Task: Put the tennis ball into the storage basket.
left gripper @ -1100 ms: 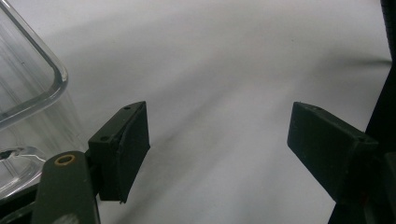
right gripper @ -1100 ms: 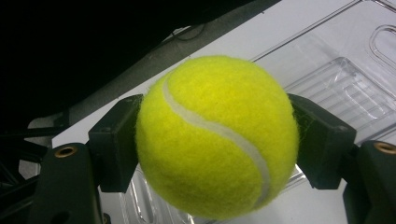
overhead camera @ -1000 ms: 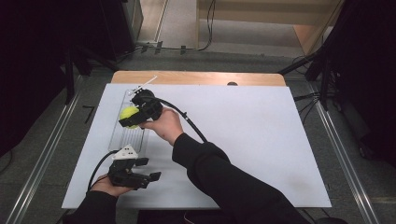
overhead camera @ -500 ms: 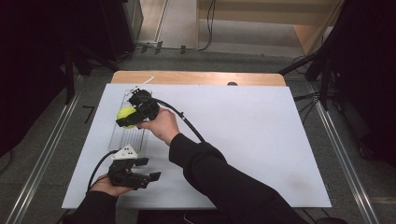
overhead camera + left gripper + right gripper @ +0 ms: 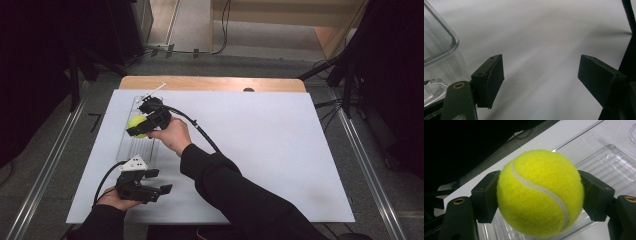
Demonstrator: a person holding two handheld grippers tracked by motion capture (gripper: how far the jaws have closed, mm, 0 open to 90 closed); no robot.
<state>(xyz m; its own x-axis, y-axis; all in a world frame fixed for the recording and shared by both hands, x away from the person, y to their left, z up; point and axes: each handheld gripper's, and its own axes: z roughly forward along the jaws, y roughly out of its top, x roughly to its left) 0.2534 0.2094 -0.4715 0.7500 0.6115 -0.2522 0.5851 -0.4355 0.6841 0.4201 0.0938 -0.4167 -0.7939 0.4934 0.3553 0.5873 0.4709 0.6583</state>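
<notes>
My right gripper has the tennis ball pinched between both jaws, and I'm holding it just above the clear plastic tray at the far left of the white table, the ball off its ribbed floor and nothing lying in the part of the tray I can see. My left gripper sits low near the table's front edge, jaws spread wide on nothing, with the tray's rounded corner just beside it.

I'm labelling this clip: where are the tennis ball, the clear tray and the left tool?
tennis ball [image 5: 540,193]: right gripper view, middle of its yellow felt.
clear tray [image 5: 609,162]: right gripper view, ribbed floor.
left tool [image 5: 161,189]: high view, between its open jaw tips.
</notes>
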